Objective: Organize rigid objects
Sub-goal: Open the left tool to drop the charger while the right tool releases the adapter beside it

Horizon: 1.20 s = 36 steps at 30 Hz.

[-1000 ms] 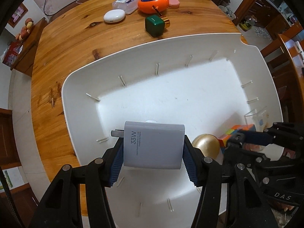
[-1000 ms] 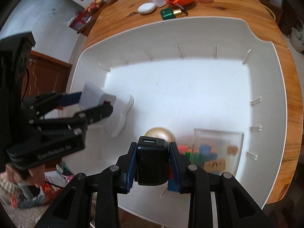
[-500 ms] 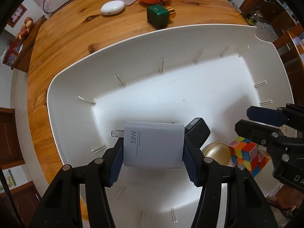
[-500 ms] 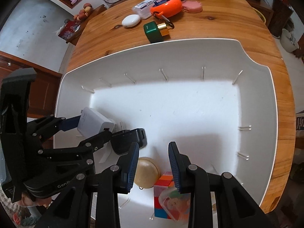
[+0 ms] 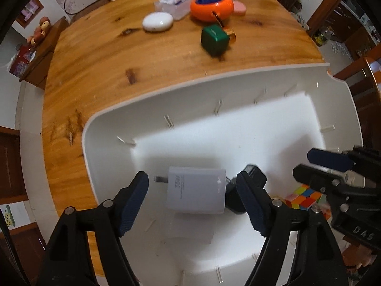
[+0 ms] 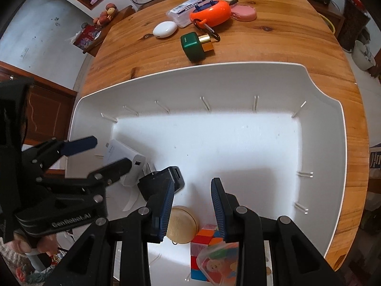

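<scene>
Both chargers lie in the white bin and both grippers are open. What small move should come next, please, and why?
Probably lift the left gripper straight up, clear of the white charger. Its jaws stand open on either side of the charger, which lies on the bin floor beside the black charger. The green box waits on the table.

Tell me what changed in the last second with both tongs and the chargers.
Left tongs opened, releasing the white charger in the white bin. Right tongs had already dropped the black charger beside it and lifted. Cube and tabletop items stayed put.
</scene>
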{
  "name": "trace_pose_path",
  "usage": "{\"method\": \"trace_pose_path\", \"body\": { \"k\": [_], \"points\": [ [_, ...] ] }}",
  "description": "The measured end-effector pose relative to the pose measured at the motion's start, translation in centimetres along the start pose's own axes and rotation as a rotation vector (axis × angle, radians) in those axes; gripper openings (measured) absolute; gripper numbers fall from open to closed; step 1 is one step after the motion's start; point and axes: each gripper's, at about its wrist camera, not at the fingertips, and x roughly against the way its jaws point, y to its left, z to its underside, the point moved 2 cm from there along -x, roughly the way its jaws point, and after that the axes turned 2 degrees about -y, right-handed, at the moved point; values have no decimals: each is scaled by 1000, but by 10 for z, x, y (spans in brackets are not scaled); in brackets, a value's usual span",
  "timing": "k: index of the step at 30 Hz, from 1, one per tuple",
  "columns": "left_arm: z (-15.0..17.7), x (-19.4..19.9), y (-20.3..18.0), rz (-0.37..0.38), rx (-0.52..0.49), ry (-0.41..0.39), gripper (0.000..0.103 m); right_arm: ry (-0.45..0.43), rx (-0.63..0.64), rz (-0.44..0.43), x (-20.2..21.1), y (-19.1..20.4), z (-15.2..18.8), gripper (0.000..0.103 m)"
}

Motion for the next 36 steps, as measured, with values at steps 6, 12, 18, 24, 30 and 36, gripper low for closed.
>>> {"method": "trace_pose_path", "body": {
  "k": [6, 12, 18, 24, 30, 36],
  "points": [
    [-15, 17, 3, 25, 33, -36, 79, -18, 8, 9, 8, 1, -5, 33],
    [-25, 40, -5, 41, 26, -95, 79, -45, 26, 15, 24, 7, -9, 33],
    [-23, 59, -8, 51, 21, -129, 79, -89, 69, 28, 43, 19, -11, 33],
    [-25, 78, -6, 59, 33, -165, 79, -122, 85, 37, 60, 24, -9, 33],
    [-29, 103, -5, 63, 39, -223, 79, -157, 93, 48, 78, 27, -9, 33],
    [-36, 124, -5, 61, 33, -279, 79, -202, 101, 57, 97, 29, -16, 33]
  ]
}}
